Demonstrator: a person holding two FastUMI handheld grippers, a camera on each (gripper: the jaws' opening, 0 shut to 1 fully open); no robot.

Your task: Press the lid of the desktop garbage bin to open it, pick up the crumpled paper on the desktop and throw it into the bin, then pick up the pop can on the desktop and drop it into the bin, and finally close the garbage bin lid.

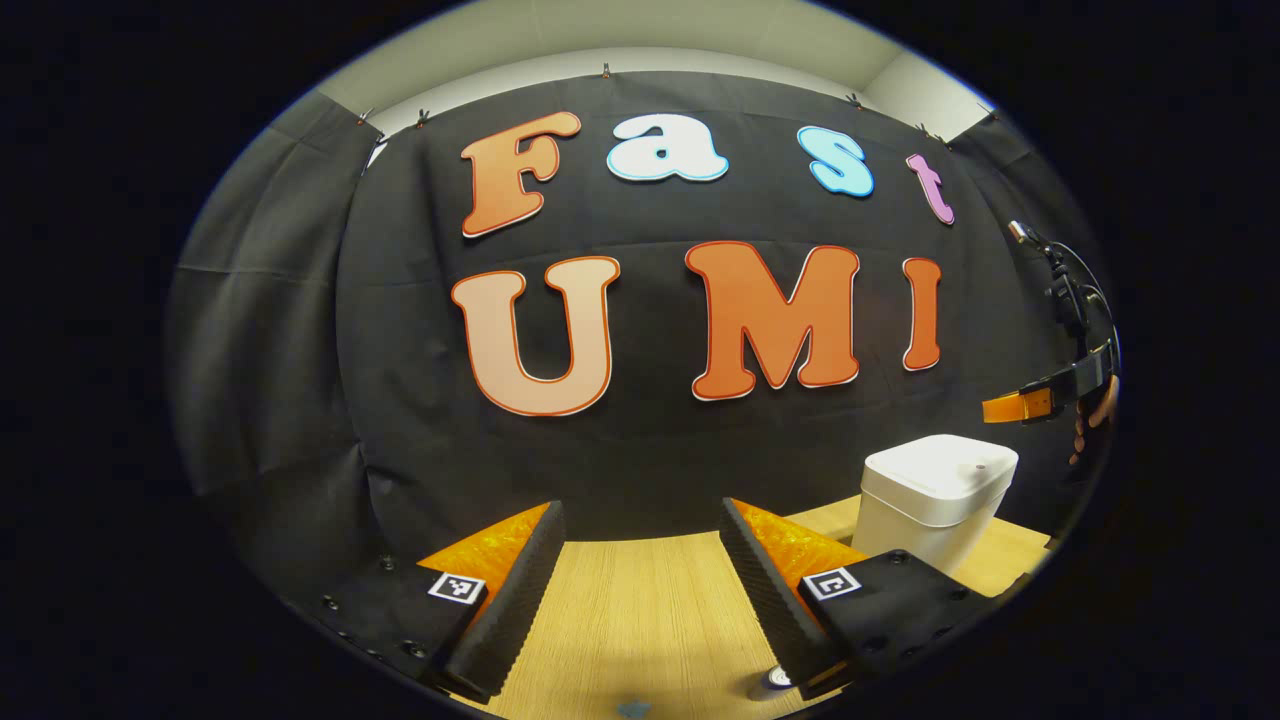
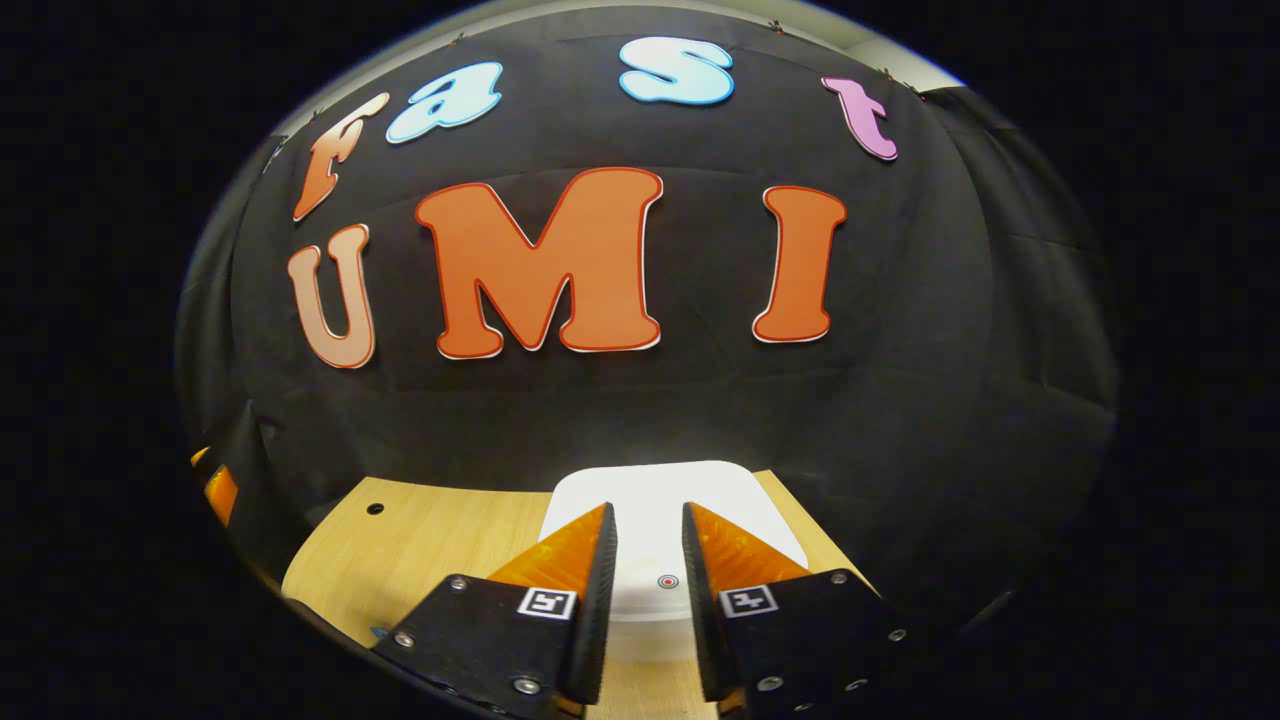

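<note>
The bin (image 1: 935,495) stands on the bench (image 1: 640,600) at the far right, lid down. The right gripper (image 2: 650,545) hovers over the lid (image 2: 655,500), fingers narrowly parted, holding nothing. The left gripper (image 1: 640,575) gapes wide, holding nothing. The lid looks stiff and smooth: press its top, near the small round mark (image 2: 667,581).

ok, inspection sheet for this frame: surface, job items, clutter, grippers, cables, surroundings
Surface: light wood table, bare between the left gripper's fingers; a small hole in it.
Job's things: white bin, lid down, red dot near its front edge. Top of a can by the left gripper's finger. Paper: nothing seen.
Clutter: nothing seen.
Grippers: left gripper open wide, low over the table, empty. Right gripper above the lid, fingers narrowly apart, empty; contact cannot be told. A hand holds it.
Cables: black cable looping above the right gripper.
Surroundings: black cloth wall.
</note>
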